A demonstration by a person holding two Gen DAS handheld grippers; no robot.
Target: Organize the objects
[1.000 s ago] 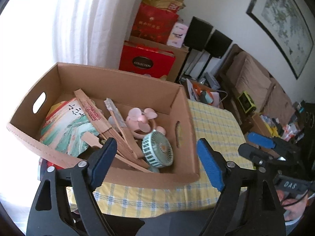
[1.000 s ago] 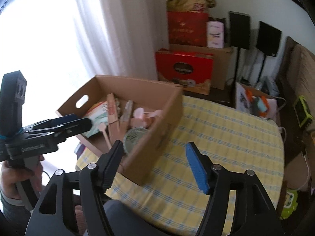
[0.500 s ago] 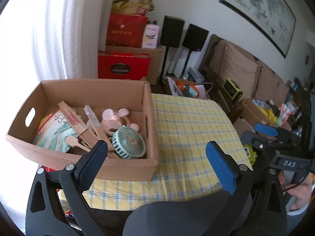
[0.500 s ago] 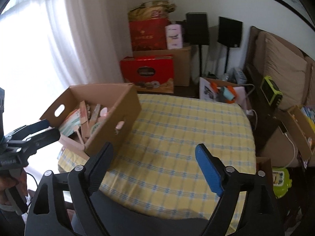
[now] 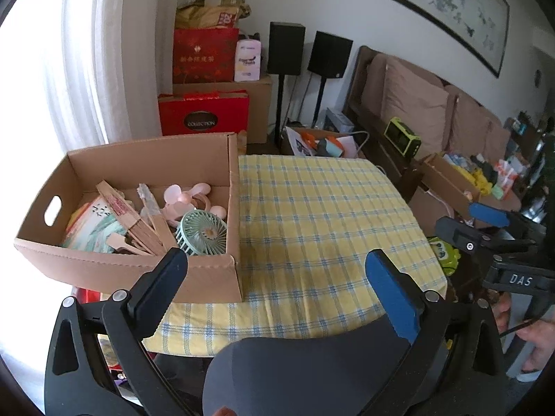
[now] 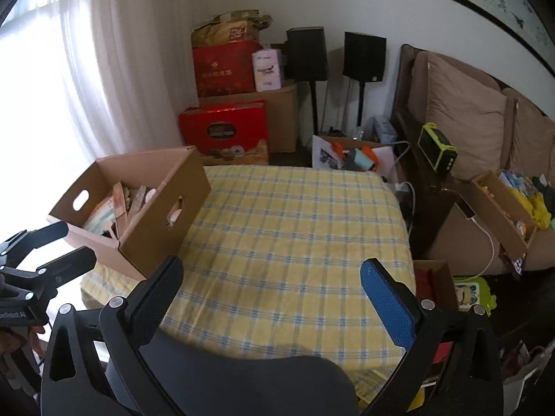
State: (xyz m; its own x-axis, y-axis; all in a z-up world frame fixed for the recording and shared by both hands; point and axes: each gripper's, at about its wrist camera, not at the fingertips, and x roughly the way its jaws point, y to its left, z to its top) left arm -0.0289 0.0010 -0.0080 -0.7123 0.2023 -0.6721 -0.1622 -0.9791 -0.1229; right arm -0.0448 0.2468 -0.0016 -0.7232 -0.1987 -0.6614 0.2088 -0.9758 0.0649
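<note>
Yellow checked cloth covers the worktop (image 6: 295, 228) ahead of us, and between and just beyond both claws it lies bare. Our left claw (image 5: 277, 277) has its jaws spread wide with nothing between them; our right claw (image 6: 270, 284) is opening, the last of its travel, and nothing sits between its jaws either. Neither touches the cloth or the box. Nearest to us, below both claws, a dark rounded chair back (image 5: 305, 371) fills the bottom of the view. Ahead and to the left of the left claw stands the cardboard box (image 5: 215, 277), resting on the worktop's left end. Inside it we see a mint green fan (image 5: 201, 232), a pink fan (image 5: 180, 201), folded wooden fans (image 5: 131, 222) and a painted paper fan (image 5: 93, 225), all heaped together. We judge the gathering done, since no loose item shows on the cloth. Whether sorting inside the box is still wanted, we cannot tell. Farther off, red gift boxes (image 5: 204, 114) and a sofa (image 5: 416, 104) line the walls.
</note>
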